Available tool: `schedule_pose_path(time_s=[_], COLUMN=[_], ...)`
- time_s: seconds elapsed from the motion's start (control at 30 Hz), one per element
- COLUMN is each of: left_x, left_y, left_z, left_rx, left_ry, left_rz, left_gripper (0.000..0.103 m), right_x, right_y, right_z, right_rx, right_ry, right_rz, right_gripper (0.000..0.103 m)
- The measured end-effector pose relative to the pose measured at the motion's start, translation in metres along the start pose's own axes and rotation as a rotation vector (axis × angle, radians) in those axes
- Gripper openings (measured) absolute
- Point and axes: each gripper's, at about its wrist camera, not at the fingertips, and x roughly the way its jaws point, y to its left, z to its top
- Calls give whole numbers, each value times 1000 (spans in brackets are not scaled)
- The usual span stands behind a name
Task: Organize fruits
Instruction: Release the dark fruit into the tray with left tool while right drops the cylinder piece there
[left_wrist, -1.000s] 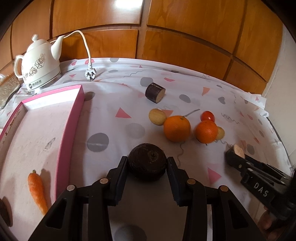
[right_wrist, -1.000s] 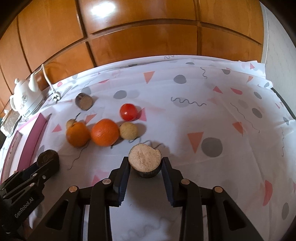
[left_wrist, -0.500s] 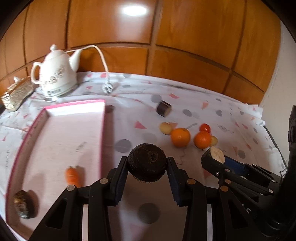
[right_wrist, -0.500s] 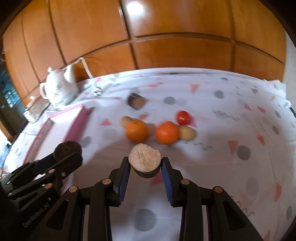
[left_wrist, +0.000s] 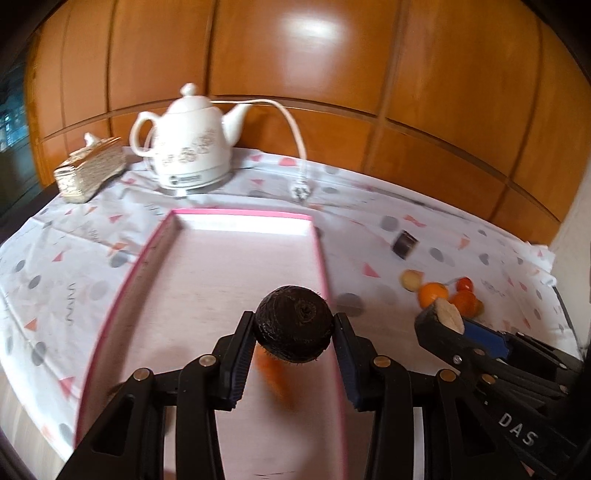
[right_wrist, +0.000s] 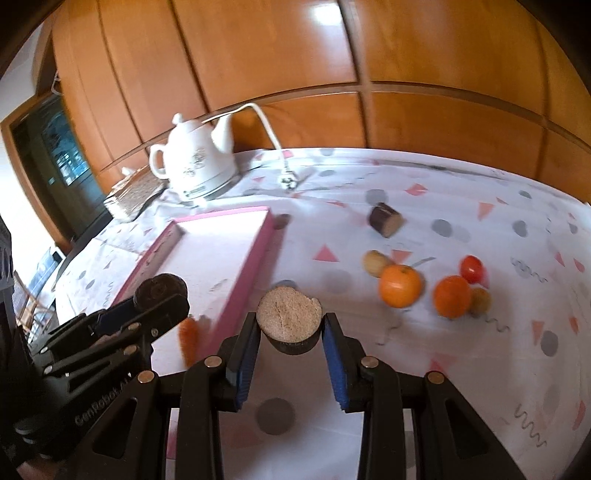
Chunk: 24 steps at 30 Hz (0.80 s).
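Observation:
My left gripper (left_wrist: 294, 332) is shut on a dark round hairy root (left_wrist: 294, 328) and holds it above the pink-rimmed tray (left_wrist: 243, 214). A carrot (left_wrist: 273, 373) lies in the tray below it. My right gripper (right_wrist: 290, 326) is shut on a dark cut piece with a pale flat face (right_wrist: 289, 314), held above the cloth just right of the tray (right_wrist: 255, 254). The left gripper and its root (right_wrist: 160, 290) show at the left of the right wrist view. Two oranges (right_wrist: 400, 286) (right_wrist: 452, 297), a tomato (right_wrist: 472, 268) and two small potatoes (right_wrist: 375, 263) lie on the cloth.
A white kettle (left_wrist: 190, 147) with cord and plug (left_wrist: 301, 190) stands behind the tray. A woven box (left_wrist: 88, 170) sits at the far left. Another dark cut piece (right_wrist: 385, 219) lies on the patterned cloth. Wooden panelling rises behind the table.
Both grippers have lifted and swung left with their loads. The left one now hangs over the tray; the right one has come up beside the tray's right edge.

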Motion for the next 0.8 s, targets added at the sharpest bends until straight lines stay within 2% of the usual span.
schedule_pose_path(time_s=[0.27, 0.53, 0.57, 0.7, 0.8], left_x=[2, 12, 12, 10, 8], left_y=[39, 79, 82, 98, 101], left_z=[-1, 8, 9, 12, 13], left_rx=[-53, -128, -138, -172, -179], left_ry=[9, 16, 16, -4, -10], left_rz=[74, 149, 155, 171, 159], left_gripper=[42, 43, 44, 63, 63], right_x=[12, 33, 37, 48, 50], right_y=[29, 67, 72, 88, 92], right_z=[4, 22, 26, 35, 34], right_rx=[-45, -102, -105, -115, -110], right_ry=[41, 52, 50, 47, 44], right_rz=[66, 107, 114, 125, 126], right_gripper=[34, 34, 35, 38, 43])
